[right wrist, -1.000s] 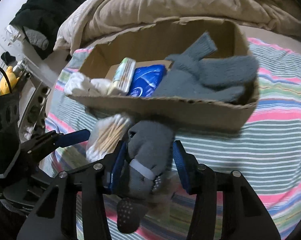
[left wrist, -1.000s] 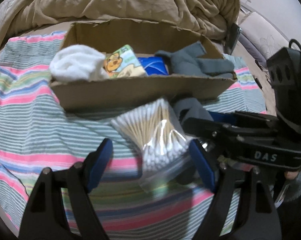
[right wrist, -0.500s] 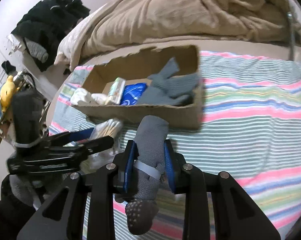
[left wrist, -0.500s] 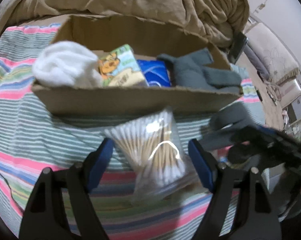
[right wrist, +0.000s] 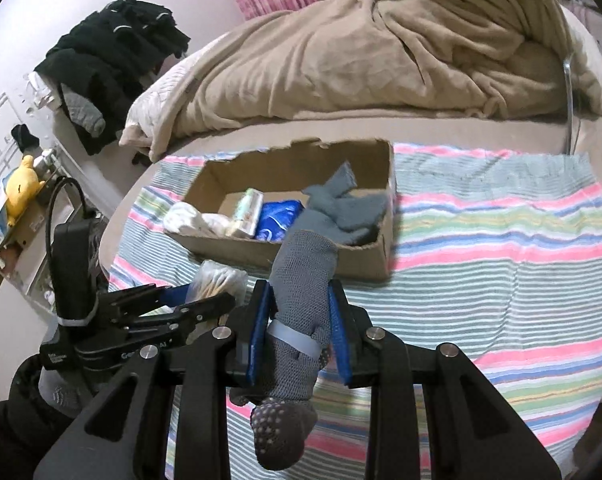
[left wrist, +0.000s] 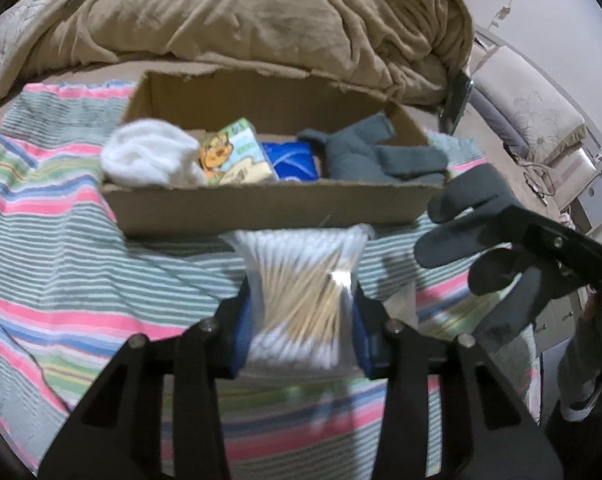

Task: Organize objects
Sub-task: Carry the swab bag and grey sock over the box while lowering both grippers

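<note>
My left gripper (left wrist: pixel 301 320) has its blue pads pressed on a clear bag of cotton swabs (left wrist: pixel 301 280), held just in front of the open cardboard box (left wrist: pixel 269 208). My right gripper (right wrist: pixel 297 328) is shut on a grey sock (right wrist: pixel 301 288) with dotted grip sole, lifted above the striped cloth. The box (right wrist: pixel 377 248) holds a white sock (left wrist: pixel 149 156), a cartoon tissue pack (left wrist: pixel 237 156), a blue packet (left wrist: pixel 289 160) and grey gloves (left wrist: pixel 373 156). From the right wrist view the left gripper (right wrist: pixel 205 300) with the swabs sits low at the left.
A striped cloth (right wrist: pixel 501 248) covers the bed under the box. A tan duvet (left wrist: pixel 261 16) is heaped behind it. Dark clothes (right wrist: pixel 113 60) and a yellow plush (right wrist: pixel 21 184) lie off to the left; furniture (left wrist: pixel 541 120) stands right of the bed.
My left gripper's jaws closed from wide open onto the swab bag. The right gripper rose and drew back from the box with the grey sock in it.
</note>
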`<state>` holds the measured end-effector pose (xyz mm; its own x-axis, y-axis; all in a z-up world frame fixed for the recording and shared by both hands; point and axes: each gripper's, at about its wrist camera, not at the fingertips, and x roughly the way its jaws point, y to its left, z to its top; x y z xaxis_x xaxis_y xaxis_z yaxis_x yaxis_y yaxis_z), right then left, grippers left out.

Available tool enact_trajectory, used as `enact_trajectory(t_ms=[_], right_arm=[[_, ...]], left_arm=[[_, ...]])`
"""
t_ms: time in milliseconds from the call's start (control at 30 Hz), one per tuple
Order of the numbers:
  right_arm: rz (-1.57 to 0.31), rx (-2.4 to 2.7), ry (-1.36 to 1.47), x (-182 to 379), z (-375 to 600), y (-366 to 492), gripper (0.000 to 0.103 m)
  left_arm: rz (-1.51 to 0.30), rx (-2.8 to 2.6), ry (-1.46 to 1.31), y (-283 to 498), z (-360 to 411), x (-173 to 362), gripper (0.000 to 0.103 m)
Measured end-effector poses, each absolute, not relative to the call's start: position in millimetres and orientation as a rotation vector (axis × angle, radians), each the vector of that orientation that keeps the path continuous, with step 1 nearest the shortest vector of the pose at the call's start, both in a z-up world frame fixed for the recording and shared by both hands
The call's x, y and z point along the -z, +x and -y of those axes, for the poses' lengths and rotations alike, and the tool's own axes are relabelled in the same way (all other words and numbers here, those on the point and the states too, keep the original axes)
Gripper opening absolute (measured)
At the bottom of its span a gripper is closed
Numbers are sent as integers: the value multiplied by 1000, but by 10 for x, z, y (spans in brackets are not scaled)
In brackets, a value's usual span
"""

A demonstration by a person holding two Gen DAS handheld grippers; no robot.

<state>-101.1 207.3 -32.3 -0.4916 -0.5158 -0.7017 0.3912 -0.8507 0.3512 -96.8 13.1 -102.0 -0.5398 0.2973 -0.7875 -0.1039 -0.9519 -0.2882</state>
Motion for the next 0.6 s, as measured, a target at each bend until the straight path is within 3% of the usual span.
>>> enact_trajectory(t_ms=[600], right_arm=[[130, 2354, 1019, -142, -1853, -1104, 31]], left_arm=[[294, -2668, -1150, -857, 128, 296, 42]])
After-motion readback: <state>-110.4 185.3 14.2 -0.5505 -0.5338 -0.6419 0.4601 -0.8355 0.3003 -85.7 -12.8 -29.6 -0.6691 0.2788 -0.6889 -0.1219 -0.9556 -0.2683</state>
